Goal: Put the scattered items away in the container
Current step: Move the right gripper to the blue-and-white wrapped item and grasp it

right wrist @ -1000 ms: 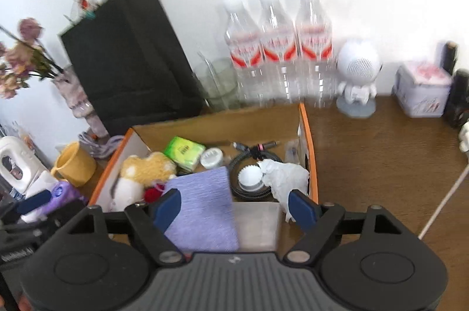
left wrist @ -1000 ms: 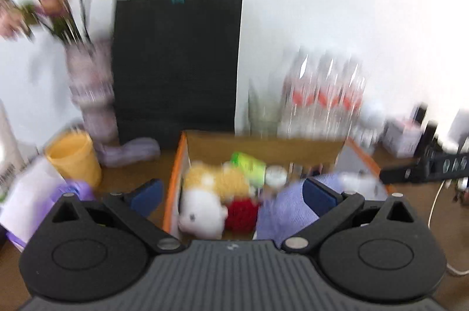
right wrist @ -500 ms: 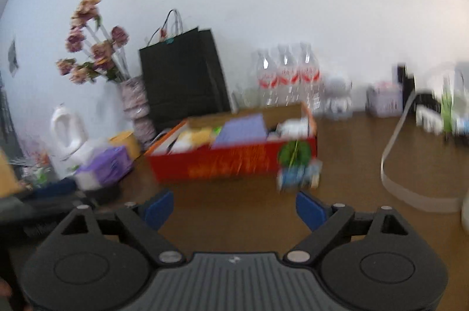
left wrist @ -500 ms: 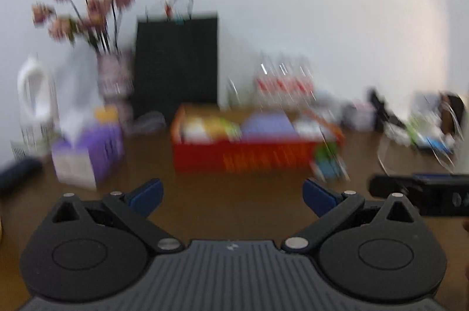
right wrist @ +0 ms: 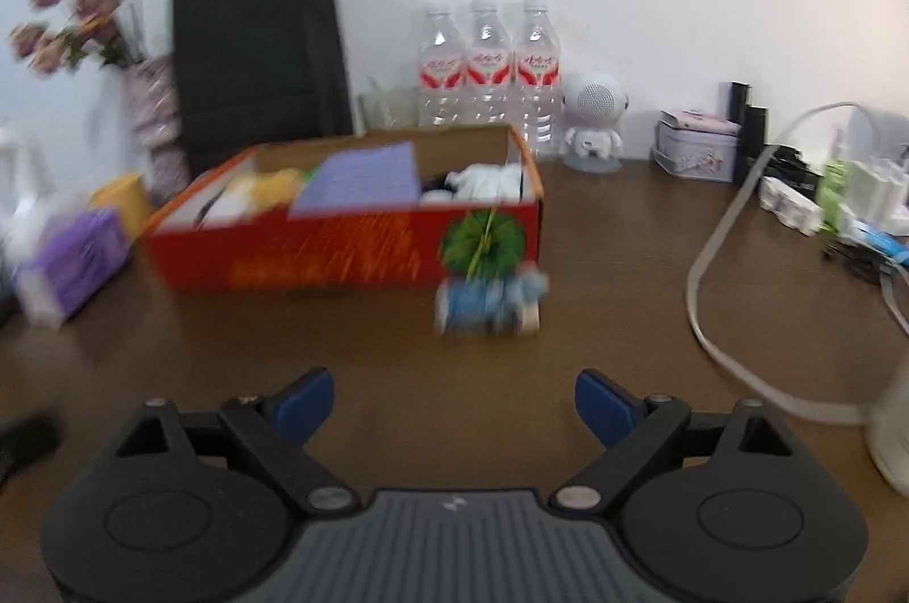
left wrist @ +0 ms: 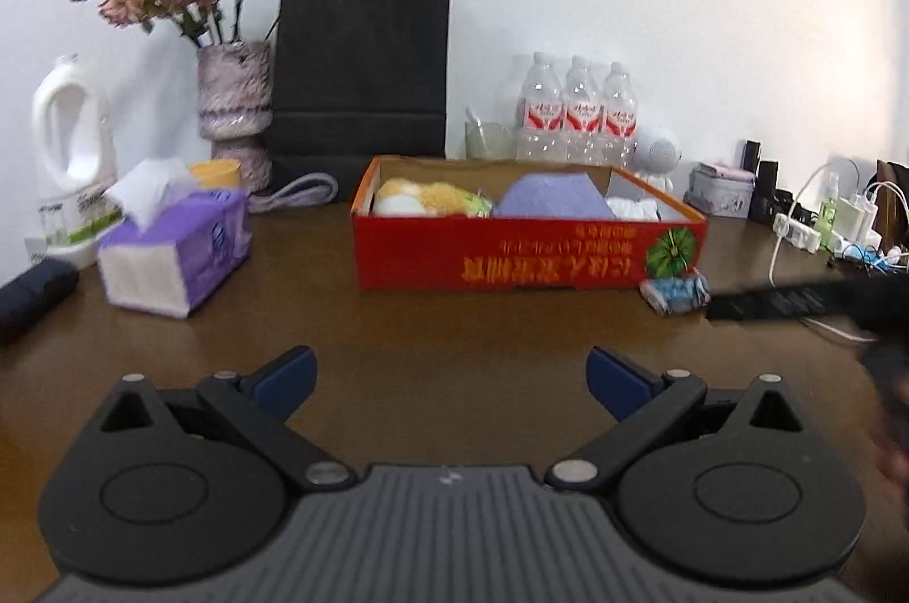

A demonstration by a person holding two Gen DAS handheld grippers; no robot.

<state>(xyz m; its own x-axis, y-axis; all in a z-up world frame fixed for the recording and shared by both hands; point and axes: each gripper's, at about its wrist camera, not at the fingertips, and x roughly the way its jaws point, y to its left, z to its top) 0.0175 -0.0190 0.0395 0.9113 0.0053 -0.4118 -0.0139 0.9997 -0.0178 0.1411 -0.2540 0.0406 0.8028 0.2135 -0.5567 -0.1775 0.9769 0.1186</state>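
The dark brown wooden bench [right wrist: 397, 353] fills the lower half of both views, and the long red cardboard box with an orange rim [right wrist: 341, 250], the container, sits in the middle of the frame, already carrying a yellow-and-white plush toy [left wrist: 426, 199], a folded lilac cloth [left wrist: 548, 199] and a crumpled white item [right wrist: 483, 179]. The one scattered item left near it seems to be the small blue-and-white packet [right wrist: 488, 299], lying on the bench just in front of the box's lower right corner, close against its front wall; blur hides what it is. The right hand-held gripper [right wrist: 454, 407] hangs low in the frame with its blue pads spread wide and nothing between them, well placed for this pick. It should probably come in low, straddle the packet's short sides and avoid nudging the box wall. The left hand-held gripper [left wrist: 449, 378] is likewise spread and empty, and can stay clear.
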